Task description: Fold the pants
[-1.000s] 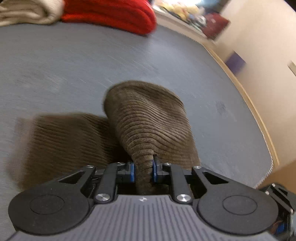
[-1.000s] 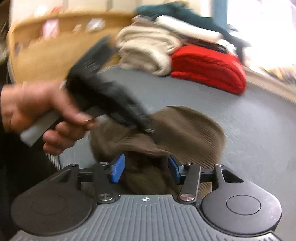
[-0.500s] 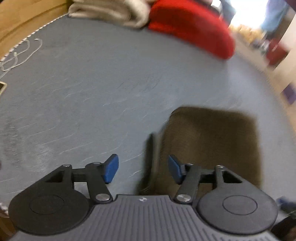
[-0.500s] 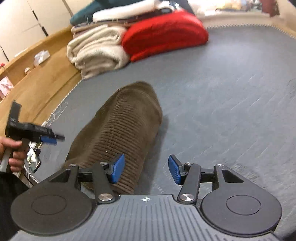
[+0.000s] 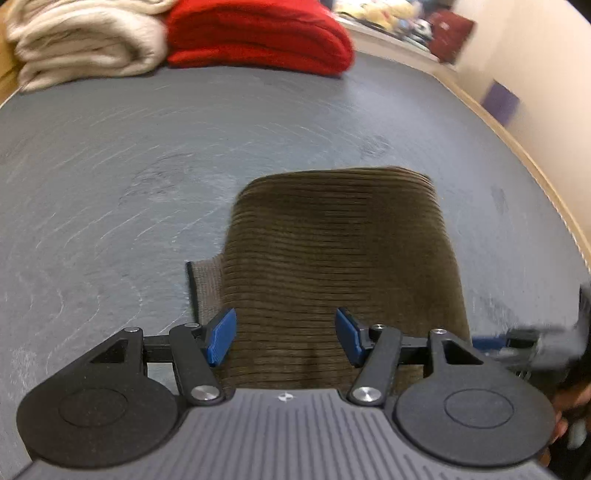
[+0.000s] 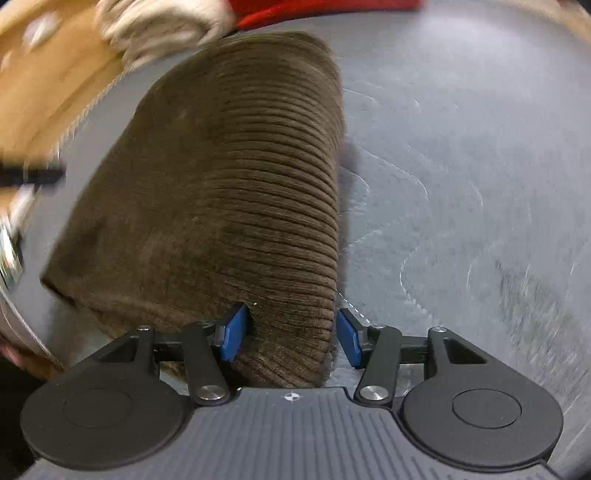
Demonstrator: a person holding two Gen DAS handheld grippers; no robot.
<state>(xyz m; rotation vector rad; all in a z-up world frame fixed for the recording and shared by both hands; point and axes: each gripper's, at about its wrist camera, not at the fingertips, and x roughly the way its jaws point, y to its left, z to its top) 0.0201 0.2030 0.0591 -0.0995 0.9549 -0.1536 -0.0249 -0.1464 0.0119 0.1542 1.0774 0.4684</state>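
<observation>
The brown corduroy pants [image 5: 332, 251] lie folded into a flat rectangle on the grey mat [image 5: 147, 166]. My left gripper [image 5: 282, 336] hovers over their near edge, open, its blue pads clear of the cloth below. In the right wrist view the pants [image 6: 221, 184] fill the middle. My right gripper [image 6: 291, 332] stands open and straddles their near right corner. The left pad brushes the cloth and the right pad sits just off the edge. The other gripper [image 5: 535, 343] shows as a blur at the right of the left wrist view.
A folded cream blanket [image 5: 85, 44] and a folded red blanket [image 5: 258, 33] are stacked at the mat's far edge. A wooden border [image 5: 535, 166] runs along the right side, with a wall behind it. Wood surface [image 6: 44, 92] lies left of the mat.
My left gripper let go of the raised fold and opened; the pants now lie flat and folded. My right gripper dropped and rolled down to the pants' near corner, staying open.
</observation>
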